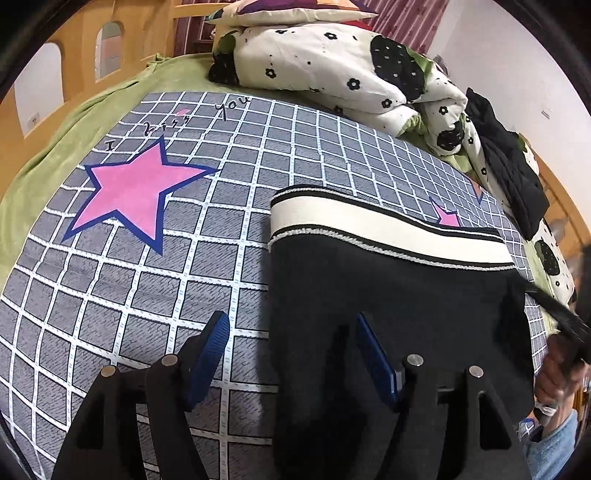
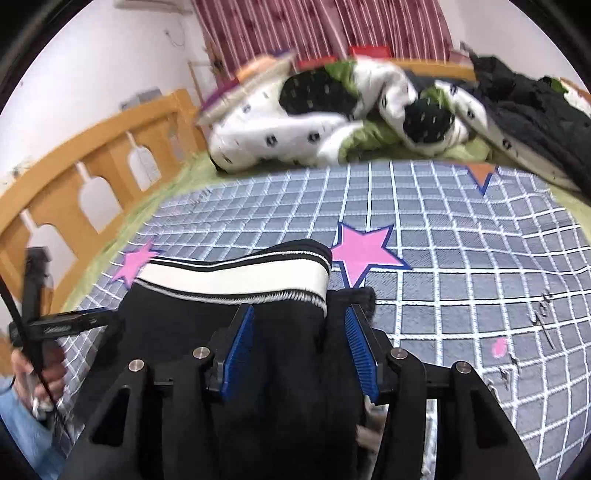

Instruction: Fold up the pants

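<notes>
Black pants (image 1: 399, 295) with a white and black striped waistband (image 1: 384, 225) lie on the grey checked bedspread (image 1: 155, 280). My left gripper (image 1: 291, 332) is open with its blue pads astride the pants' left edge, one pad over the bedspread and one over the black cloth. My right gripper (image 2: 299, 325) is open over the pants (image 2: 280, 362) near the right end of the waistband (image 2: 236, 277). The left gripper (image 2: 62, 325) shows at the left of the right wrist view, and the right gripper's edge shows at the far right of the left wrist view.
A bundled white quilt with black flowers (image 1: 332, 74) and a pillow (image 1: 291, 11) lie at the head of the bed. Dark clothes (image 1: 513, 173) are piled at the right. A wooden rail (image 2: 74, 177) runs along the left side. Pink stars (image 1: 136, 192) mark the bedspread.
</notes>
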The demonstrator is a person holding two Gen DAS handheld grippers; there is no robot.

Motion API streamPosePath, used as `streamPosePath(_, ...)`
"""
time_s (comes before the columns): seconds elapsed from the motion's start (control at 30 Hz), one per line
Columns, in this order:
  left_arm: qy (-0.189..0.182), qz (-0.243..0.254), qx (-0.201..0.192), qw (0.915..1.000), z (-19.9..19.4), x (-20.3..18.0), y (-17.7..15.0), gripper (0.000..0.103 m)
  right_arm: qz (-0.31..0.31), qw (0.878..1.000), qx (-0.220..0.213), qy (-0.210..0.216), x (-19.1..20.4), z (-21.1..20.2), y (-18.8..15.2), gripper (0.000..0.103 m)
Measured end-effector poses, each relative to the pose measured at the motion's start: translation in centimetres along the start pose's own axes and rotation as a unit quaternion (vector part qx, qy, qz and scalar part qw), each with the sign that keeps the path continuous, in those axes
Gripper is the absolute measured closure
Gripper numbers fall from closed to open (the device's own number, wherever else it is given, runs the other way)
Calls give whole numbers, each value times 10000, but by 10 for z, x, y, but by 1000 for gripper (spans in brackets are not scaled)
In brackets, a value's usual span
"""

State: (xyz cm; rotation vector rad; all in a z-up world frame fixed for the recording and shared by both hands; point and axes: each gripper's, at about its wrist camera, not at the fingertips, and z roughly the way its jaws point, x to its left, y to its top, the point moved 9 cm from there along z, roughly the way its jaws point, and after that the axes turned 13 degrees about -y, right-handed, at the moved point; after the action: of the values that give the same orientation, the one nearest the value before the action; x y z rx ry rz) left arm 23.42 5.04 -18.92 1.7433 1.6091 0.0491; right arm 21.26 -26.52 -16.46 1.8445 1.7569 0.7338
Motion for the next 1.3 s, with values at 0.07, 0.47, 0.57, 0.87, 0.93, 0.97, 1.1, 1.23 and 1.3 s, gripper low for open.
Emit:
streamPosePath(0.07, 51, -20, 9, 10000, 0, 4, 0, 35, 8, 9986, 526, -113, 5, 35, -5, 79)
streamPosePath(0.47, -161, 253, -469, 9985, -19, -19, 23, 35, 333, 9982, 499, -44, -20, 49, -13, 80)
streamPosePath(0.57, -161, 483, -635, 9967, -23, -34, 32, 35, 220, 9987, 397, -235, -23, 23, 5, 68)
streamPosePath(0.87, 221, 1233, -144, 9920, 53, -65, 51, 35, -622, 9972, -397, -124, 27, 22, 50, 68)
streamPosePath(0.93, 517, 1221, 43, 9912, 79, -49, 39, 33, -773, 9958, 133, -480, 22, 70, 26, 68)
streamPosePath(0.97, 559, 1298, 16, 9900, 84, -46, 36, 32, -830, 9948, -9, -589, 20, 80, 17, 68)
streamPosePath(1.1, 400, 1267, -29, 9911, 83, -46, 38, 30, -724, 9965, -84, -405, 16, 72, 20, 68)
streamPosePath(1.23, 375, 1309, -175, 9905, 80, -46, 37, 30, -743, 9965, -102, -362, 18, 69, 22, 69)
streamPosePath(1.3, 316, 1269, -210, 9912, 79, -45, 36, 30, -746, 9965, -134, -356, 19, 67, 20, 69)
